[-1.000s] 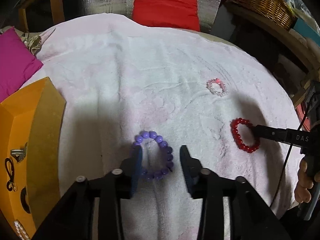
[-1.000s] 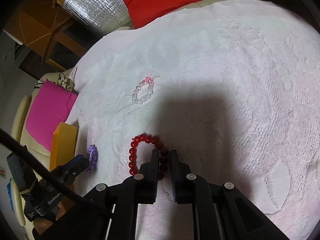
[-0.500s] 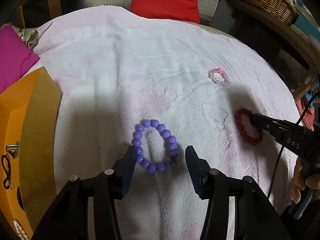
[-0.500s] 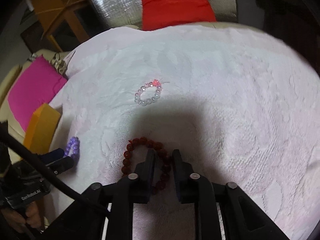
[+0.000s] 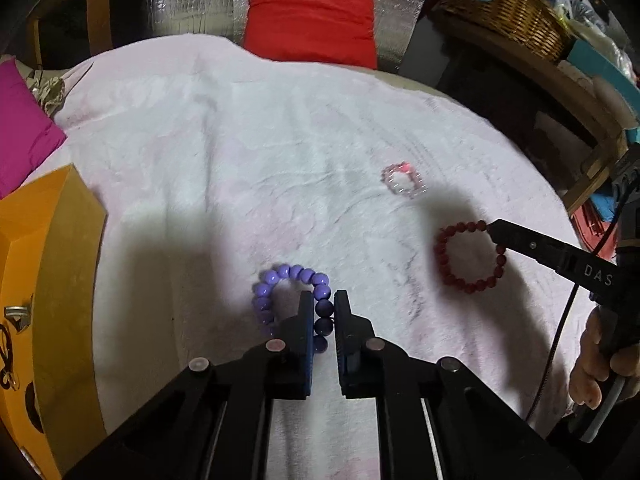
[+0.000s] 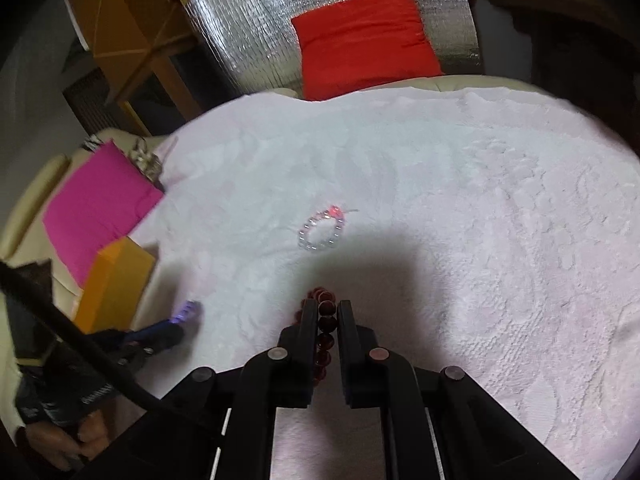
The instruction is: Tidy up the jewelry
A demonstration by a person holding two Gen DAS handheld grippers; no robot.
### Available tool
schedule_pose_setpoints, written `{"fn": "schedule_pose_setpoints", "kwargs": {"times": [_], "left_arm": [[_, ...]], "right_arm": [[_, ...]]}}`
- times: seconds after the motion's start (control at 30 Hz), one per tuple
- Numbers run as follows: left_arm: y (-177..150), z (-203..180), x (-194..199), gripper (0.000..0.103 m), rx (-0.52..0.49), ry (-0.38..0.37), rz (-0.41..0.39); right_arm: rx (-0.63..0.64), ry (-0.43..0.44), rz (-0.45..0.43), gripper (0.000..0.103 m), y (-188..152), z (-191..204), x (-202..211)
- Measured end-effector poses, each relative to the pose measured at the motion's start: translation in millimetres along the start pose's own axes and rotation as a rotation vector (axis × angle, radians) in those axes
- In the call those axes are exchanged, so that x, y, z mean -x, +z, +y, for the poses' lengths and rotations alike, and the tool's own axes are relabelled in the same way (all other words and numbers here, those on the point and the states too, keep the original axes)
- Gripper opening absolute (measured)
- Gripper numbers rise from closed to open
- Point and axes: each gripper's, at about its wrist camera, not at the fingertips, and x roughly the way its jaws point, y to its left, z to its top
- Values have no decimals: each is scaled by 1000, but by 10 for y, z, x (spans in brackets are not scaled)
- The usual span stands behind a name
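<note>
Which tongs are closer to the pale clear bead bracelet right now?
Right. The right tongs, gripping the red bracelet, sit just short of the clear bracelet; the left tongs hold the purple bracelet farther off.

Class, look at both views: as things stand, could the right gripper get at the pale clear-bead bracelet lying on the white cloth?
Probably not yet. The right gripper is shut on the red bracelet, so its jaws are occupied. The path ahead to the clear-bead bracelet over the white cloth looks free.

Probably home: cushions, wicker basket.
</note>
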Motion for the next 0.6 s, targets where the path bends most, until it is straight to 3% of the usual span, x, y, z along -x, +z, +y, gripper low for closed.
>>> {"fn": "schedule_pose_setpoints", "kwargs": {"times": [0.37, 0.6], "left_arm": [[28, 8, 400, 10, 50, -50, -114], [-32, 183, 935, 10, 114, -42, -228]], "right_arm": [[-19, 62, -68, 11, 26, 119, 191], [12, 145, -118, 11, 12, 417, 301]]}}
